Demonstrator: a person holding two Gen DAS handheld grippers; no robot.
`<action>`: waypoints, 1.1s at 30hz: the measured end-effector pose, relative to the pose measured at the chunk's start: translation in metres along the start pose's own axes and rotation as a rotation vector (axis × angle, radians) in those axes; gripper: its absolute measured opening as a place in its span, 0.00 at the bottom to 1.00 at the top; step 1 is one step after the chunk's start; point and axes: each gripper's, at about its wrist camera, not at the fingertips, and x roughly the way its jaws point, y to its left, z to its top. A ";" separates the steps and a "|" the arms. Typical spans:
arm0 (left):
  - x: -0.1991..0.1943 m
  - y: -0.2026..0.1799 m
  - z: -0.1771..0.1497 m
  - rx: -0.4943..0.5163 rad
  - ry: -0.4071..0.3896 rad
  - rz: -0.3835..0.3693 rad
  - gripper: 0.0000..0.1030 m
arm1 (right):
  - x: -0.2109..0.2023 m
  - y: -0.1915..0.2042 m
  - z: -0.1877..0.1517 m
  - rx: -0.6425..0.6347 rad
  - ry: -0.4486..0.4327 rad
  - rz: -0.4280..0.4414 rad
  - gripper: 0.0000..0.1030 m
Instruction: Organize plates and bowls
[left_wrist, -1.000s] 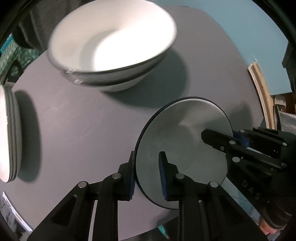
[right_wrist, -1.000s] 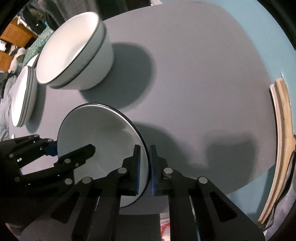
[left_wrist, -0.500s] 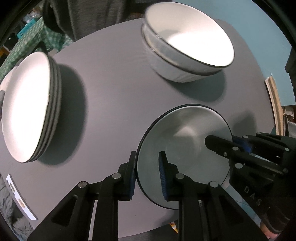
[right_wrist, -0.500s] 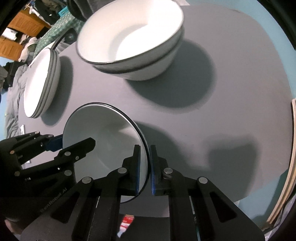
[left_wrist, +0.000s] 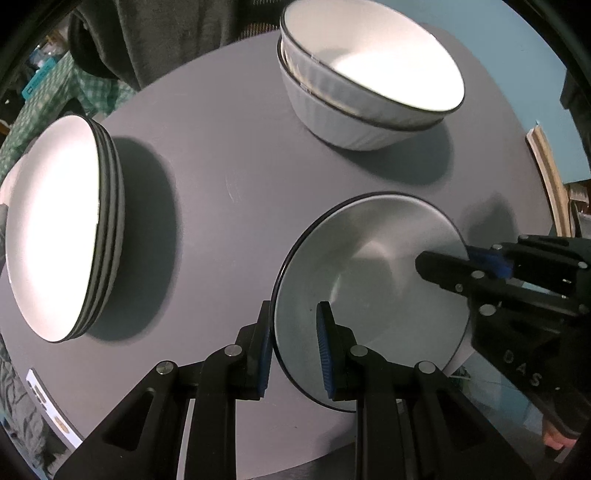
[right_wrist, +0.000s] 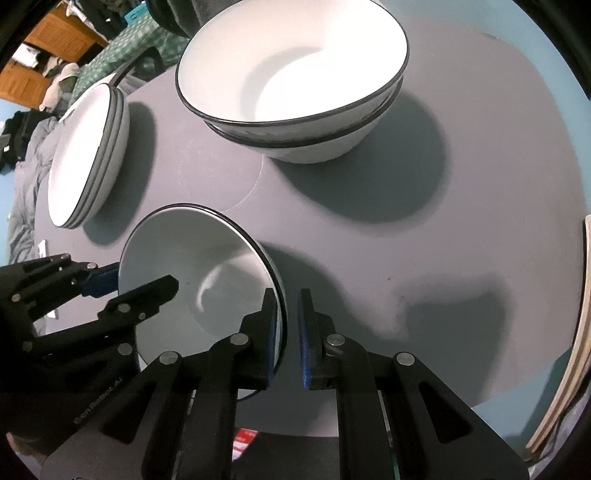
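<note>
— Two tools on one bowl (left_wrist: 369, 295), are we? How do they grip it?

— Our left tool (left_wrist: 291, 347) pinches the rim, one pad inside the wall and one outside. Our right tool (right_wrist: 286, 328) does the same on the opposite rim, its pads nearly together on the thin edge.

— Where is the bowl?

— Above the near part of the grey surface (left_wrist: 221, 177), tipped on its side between our tools. A stack of bowls (right_wrist: 295, 81) stands farther off, and a stack of plates (left_wrist: 62, 229) lies well apart to the left.
</note>
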 end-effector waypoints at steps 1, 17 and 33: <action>0.004 -0.001 0.000 0.003 0.007 0.002 0.21 | 0.001 0.001 0.000 0.002 0.001 0.000 0.09; 0.007 -0.011 0.018 0.030 0.047 -0.068 0.11 | 0.004 -0.004 -0.007 -0.007 0.015 -0.026 0.06; -0.028 -0.012 0.034 0.004 0.022 -0.093 0.11 | -0.008 0.000 0.000 0.036 0.006 0.008 0.06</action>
